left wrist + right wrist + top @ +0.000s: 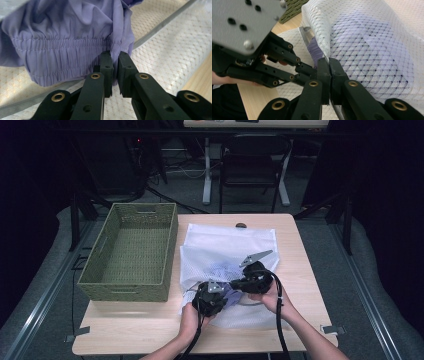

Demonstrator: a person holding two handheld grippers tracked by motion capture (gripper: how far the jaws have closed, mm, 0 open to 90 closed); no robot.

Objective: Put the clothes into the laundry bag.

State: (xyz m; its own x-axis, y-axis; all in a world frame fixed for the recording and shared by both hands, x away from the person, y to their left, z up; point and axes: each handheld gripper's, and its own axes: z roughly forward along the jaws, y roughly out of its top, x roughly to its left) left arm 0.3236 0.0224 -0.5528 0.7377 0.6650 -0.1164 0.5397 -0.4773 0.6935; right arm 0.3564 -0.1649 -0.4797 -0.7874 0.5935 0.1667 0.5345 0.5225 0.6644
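A: So, where are your grippers right now?

B: Both sit at the near middle of the table [150, 330], over a white mesh bag [225, 242] that lies flat beside a green basket [131, 251].

A: What is your left gripper [113, 56] doing?

B: Its jaws are pressed together on the gathered elastic edge of a purple garment [62, 32]. You seem to grip the hem because it is the firmest part to steer.

A: And your right gripper [329, 62]?

B: Its jaws are pinched shut on the bag's upper layer, at the zipper edge, and lift it. That probably holds the mouth open for your other hand.

A: Where is the garment?

B: At the bag's mouth. Part shows purple through the raised mesh; the hem end lies outside, on the lower layer. Whether it is going in or coming out, I cannot tell.

A: And the basket?

B: It stands left of the bag and looks empty.
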